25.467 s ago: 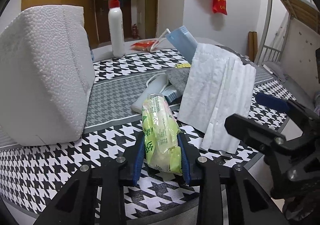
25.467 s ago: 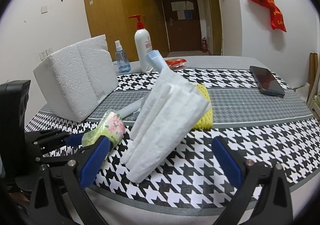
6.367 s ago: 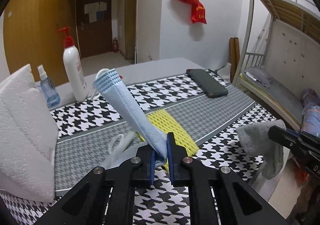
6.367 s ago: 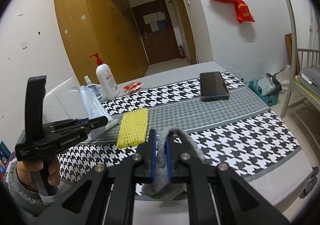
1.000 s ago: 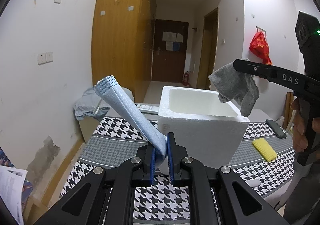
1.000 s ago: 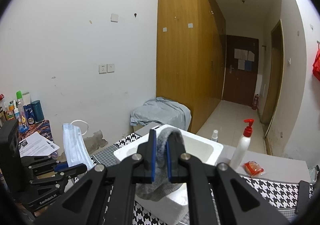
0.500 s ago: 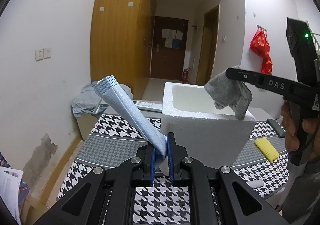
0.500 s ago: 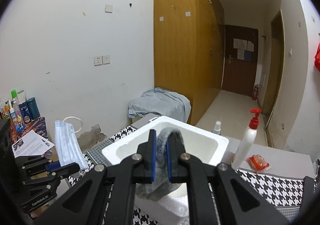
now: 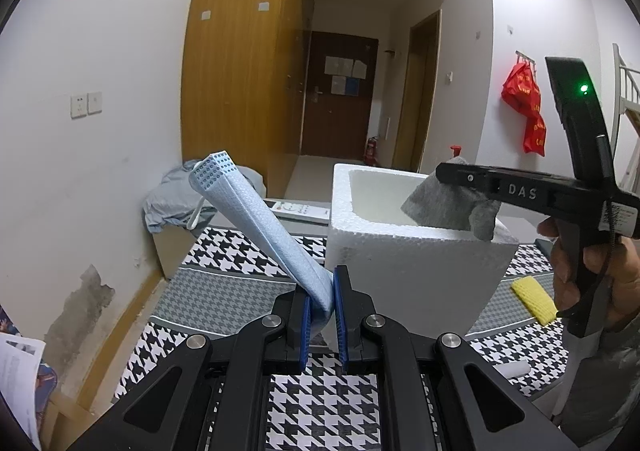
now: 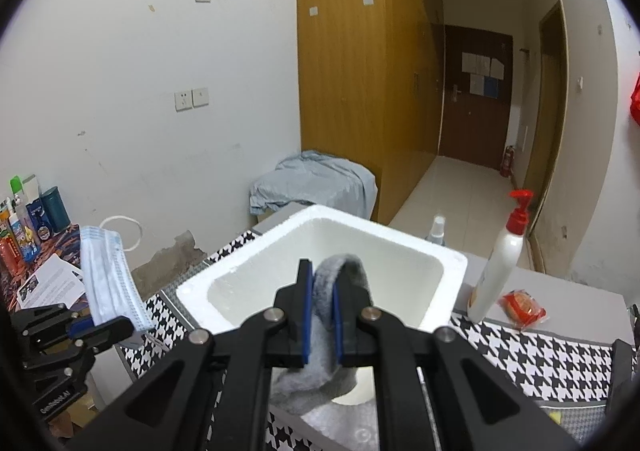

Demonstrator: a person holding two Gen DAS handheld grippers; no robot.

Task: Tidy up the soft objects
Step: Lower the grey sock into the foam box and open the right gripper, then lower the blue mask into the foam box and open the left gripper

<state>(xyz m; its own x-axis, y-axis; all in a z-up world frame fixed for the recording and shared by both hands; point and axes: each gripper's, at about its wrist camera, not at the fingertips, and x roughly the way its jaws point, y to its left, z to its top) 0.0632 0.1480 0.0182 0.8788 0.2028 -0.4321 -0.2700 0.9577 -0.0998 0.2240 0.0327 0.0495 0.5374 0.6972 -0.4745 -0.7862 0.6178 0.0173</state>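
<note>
My left gripper [image 9: 322, 315] is shut on a folded blue face mask [image 9: 264, 227] that sticks up and to the left, in front of the white foam box [image 9: 404, 271]. My right gripper [image 10: 322, 311] is shut on a grey sock [image 10: 340, 283] and holds it over the open foam box [image 10: 248, 271], with the sock hanging down over the near rim. In the left wrist view the right gripper [image 9: 448, 175] reaches over the box from the right with the sock [image 9: 444, 203] dangling into the opening. The mask [image 10: 106, 275] shows at the left in the right wrist view.
A yellow sponge [image 9: 534, 301] lies on the houndstooth tablecloth [image 9: 320, 399] right of the box. A white pump bottle [image 10: 502, 263], a small spray bottle [image 10: 436, 229] and a red packet [image 10: 522, 305] stand behind the box. A remote control [image 9: 300, 211] lies beyond it.
My right gripper has lowered the grey sock from above the box down to its opening. My left gripper still holds the mask in about the same place, slightly closer to the box.
</note>
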